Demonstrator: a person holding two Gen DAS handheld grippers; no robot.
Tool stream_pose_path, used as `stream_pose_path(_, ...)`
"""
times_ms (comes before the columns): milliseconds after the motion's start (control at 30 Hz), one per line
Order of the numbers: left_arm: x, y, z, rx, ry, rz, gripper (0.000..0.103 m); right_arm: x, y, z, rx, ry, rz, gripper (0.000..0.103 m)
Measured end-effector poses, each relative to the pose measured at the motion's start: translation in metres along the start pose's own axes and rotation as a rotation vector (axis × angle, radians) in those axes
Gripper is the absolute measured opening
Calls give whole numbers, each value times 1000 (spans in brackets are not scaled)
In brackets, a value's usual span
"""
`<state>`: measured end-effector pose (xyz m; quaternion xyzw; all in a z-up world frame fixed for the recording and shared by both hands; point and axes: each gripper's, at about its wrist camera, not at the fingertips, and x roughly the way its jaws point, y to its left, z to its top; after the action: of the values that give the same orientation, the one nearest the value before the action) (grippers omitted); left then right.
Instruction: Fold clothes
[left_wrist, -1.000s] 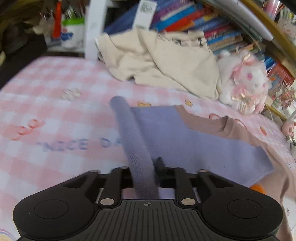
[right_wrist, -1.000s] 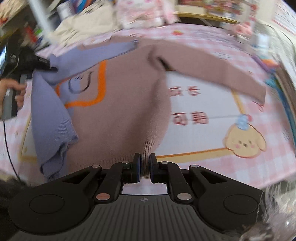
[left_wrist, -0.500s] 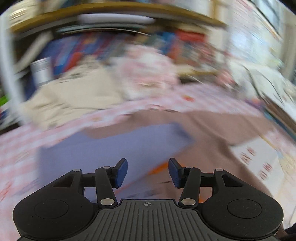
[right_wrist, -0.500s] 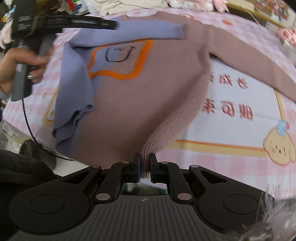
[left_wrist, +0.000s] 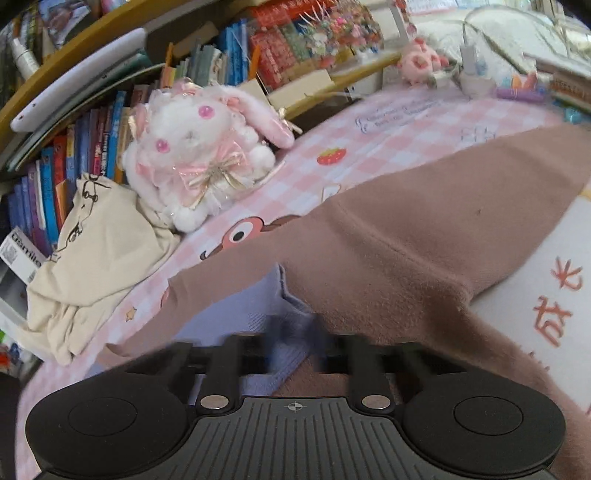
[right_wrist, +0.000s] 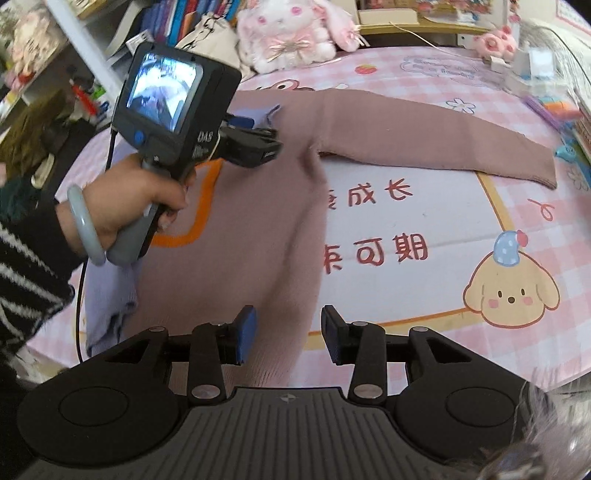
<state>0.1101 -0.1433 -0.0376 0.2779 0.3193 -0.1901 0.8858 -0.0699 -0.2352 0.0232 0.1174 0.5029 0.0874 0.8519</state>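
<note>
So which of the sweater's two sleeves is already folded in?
The lavender sleeve, lying across the sweater chest under the left claw. The brown sleeve lies stretched out flat on the sheet.

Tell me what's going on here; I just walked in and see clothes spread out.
A person is folding a brown sweater laid flat on a pink checked bedcover, using a handheld gripper in each hand. The purple sleeve lies folded across the chest, with the left gripper low over its cuff, too blurred to tell whether it grips. The right gripper is open above the hem, holding nothing. The brown sleeve lies stretched out, unfolded.
</note>
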Motion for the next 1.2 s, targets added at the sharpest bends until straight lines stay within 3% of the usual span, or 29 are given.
stream_pose_path(67,-13,29,-3,-125,-25,0,7,2,-5,4,25,-10,2,38)
stream_pose_path(200,-75,124,-33,-415,-136,52,7,13,-3,12,19,-18,-28,40)
stream_pose_path(300,-121,202,-86,-588,-157,158,7,26,7,18,-15,-22,-60,39)
stream_pose_path(400,-156,267,-152,-716,-124,303,7,38,17,22,-57,-21,-108,39)
stream_pose_path(467,-171,299,-189,-753,-69,386,7,43,21,23,-72,-22,-135,39)
stream_pose_path(567,-176,331,-228,-730,13,490,8,47,26,22,-80,-24,-167,38)
stream_pose_path(767,-175,352,-264,-750,144,622,17,52,37,15,-73,-24,-229,39)
stream_pose_path(800,-180,348,-266,-773,131,608,18,53,38,13,-70,-25,-238,39)
stream_pose_path(867,-193,334,-269,-844,72,497,21,53,41,10,-59,-22,-250,39)
stream_pose_path(1000,-177,287,-260,-981,66,55,28,55,46,0,-45,-12,-271,39)
stream_pose_path(1033,-170,277,-257,-1004,80,-14,29,55,48,-2,-47,-11,-276,39)
stream_pose_path(1100,-155,263,-250,-1042,124,-50,29,53,49,-6,-47,-18,-281,39)
stream_pose_path(1200,-134,244,-241,-1104,182,-106,38,51,48,-12,-26,-27,-275,40)
